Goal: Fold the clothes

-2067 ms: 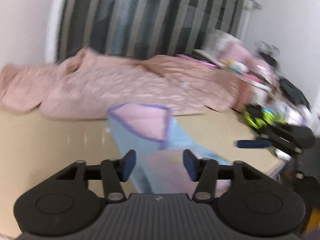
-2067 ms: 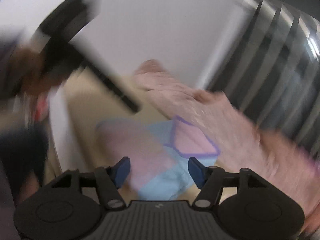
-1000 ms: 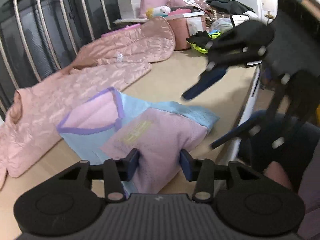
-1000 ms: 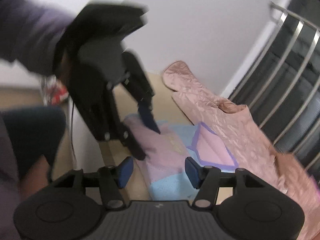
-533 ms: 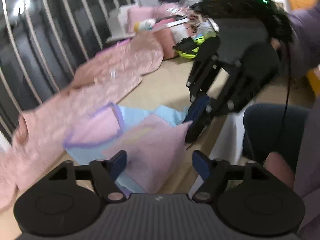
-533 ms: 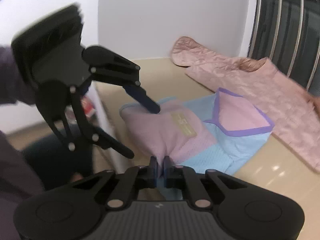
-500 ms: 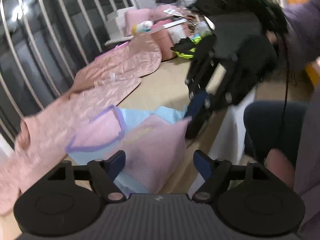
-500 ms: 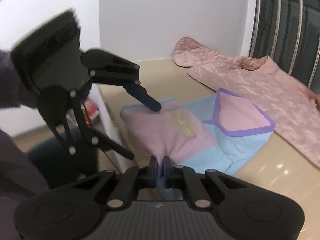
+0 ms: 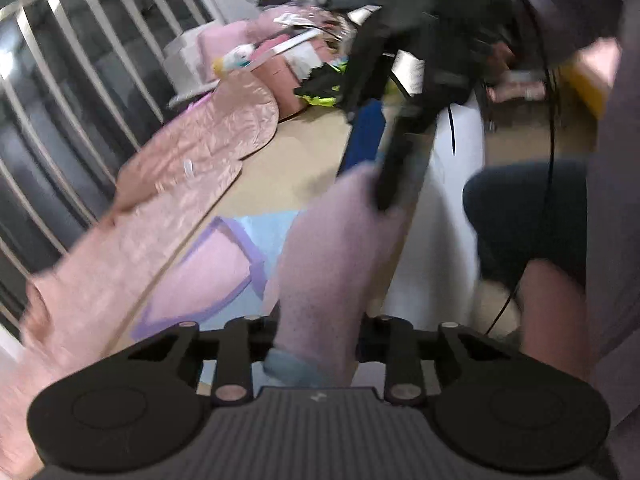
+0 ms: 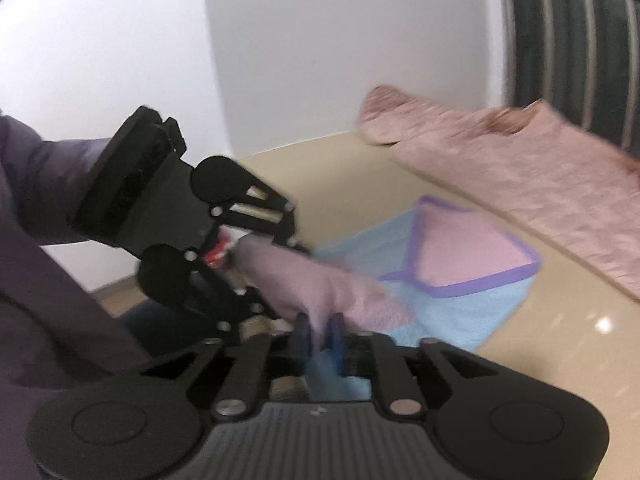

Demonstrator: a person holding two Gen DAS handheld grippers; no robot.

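**Both grippers clamped on the lifted edge of the garment**

My left gripper [image 9: 316, 344] has just been closing and now pinches the pink mesh fold of the pink-and-blue garment [image 9: 328, 264], which rises from between its jaws toward one o'clock. There my right gripper [image 9: 380, 176] bites the same fold. In my right wrist view, my right gripper [image 10: 320, 336] has eased slightly wider yet grasps the cloth, with my left gripper [image 10: 240, 240] at ten o'clock. The rest of the garment lies on the beige table [image 10: 560, 344], near a quilted pink jacket [image 10: 540, 160] at two o'clock.
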